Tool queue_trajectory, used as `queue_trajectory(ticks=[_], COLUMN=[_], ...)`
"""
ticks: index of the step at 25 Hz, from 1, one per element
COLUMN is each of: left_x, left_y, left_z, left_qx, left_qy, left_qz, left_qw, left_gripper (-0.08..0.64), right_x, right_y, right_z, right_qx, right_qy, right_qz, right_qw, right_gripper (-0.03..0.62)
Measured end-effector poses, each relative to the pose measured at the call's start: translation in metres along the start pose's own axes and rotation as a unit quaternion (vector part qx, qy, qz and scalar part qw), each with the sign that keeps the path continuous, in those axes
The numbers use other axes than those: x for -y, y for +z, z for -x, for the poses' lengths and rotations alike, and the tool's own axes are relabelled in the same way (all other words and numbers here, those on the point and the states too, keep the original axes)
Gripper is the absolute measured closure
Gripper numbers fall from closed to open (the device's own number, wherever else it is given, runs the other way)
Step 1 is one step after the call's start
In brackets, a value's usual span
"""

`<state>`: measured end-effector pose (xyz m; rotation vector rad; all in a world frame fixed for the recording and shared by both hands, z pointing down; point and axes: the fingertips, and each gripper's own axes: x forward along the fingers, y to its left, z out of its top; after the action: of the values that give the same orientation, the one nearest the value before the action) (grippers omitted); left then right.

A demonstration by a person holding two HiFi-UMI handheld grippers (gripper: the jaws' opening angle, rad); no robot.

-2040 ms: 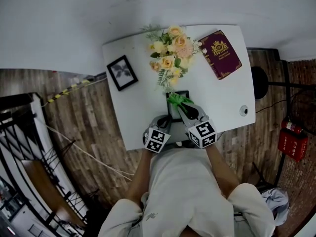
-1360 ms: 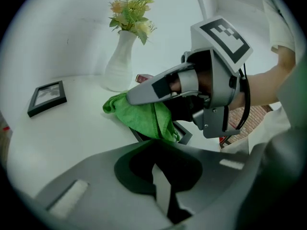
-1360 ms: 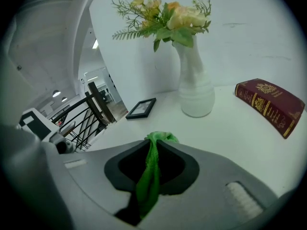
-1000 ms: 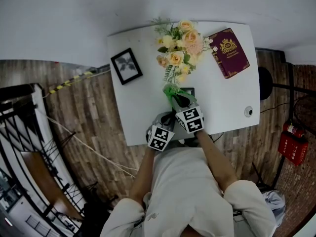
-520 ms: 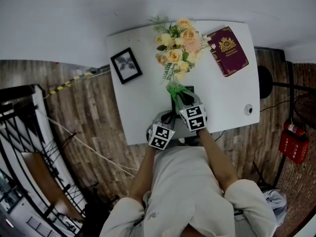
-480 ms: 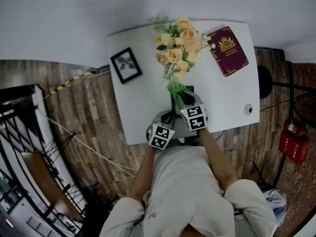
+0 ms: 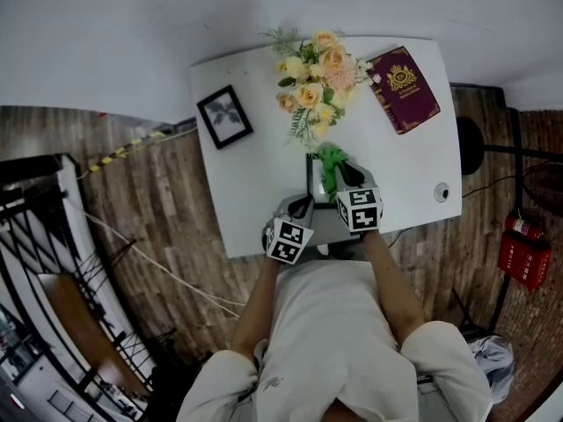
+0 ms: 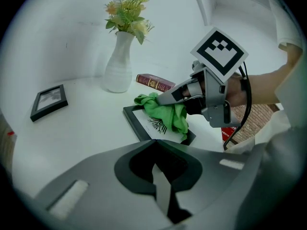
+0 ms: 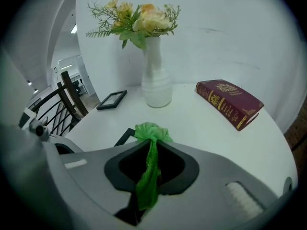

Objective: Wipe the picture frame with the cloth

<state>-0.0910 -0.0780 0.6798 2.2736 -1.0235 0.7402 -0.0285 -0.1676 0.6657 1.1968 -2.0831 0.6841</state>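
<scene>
- Two claws work at the near edge of a smooth white table (image 7: 255, 209): the left gripper (image 8: 154, 169) and the right gripper (image 9: 148, 143), each a grey moulded shell with a cube of black-and-white square markers.
- The cloth (image 9: 149, 166) is soft, bright green and crumpled. The right gripper's jaws are pinched on it, so a thin strip runs back between them and a bunched knot sticks out past the tips.
- The picture frame (image 8: 153, 128) lies flat on the table, rectangular with a thin dark border, a white sheet and a dark, leafy line drawing.
- The bunched cloth rests on the frame's right half, directly under the right gripper's tips.
- The left gripper's jaws are pressed together with nothing between them. It sits just near of the frame's left near corner, and whether it touches the frame cannot be made out.
- Farther back stands a white ribbed vase (image 8: 118, 66) of yellow and peach flowers (image 9: 139, 18).
- To the right lies a thick maroon book (image 9: 230, 102) with gold ornament and a gold crest. Its lettering is too small to read.
- At far left lies a small frame (image 7: 222, 121), black-edged, with a grey picture.
</scene>
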Motion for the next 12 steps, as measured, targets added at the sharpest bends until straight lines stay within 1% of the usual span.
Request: queue_trajectory(ticks=[7, 12], left_x=[-0.001, 0.0], left_y=[0.0, 0.0], left_z=[0.0, 0.001], left_qx=[0.001, 0.002], left_qy=[0.001, -0.002], left_qz=[0.003, 0.003], left_qw=[1.0, 1.0], left_gripper=[0.54, 0.54], right_x=[0.044, 0.066], right_y=[-0.009, -0.007], right_z=[0.02, 0.048], right_qx=[-0.001, 0.013], right_qy=[-0.047, -0.079], right_qz=[-0.038, -0.044], right_qw=[0.998, 0.996], right_gripper=[0.548, 0.548])
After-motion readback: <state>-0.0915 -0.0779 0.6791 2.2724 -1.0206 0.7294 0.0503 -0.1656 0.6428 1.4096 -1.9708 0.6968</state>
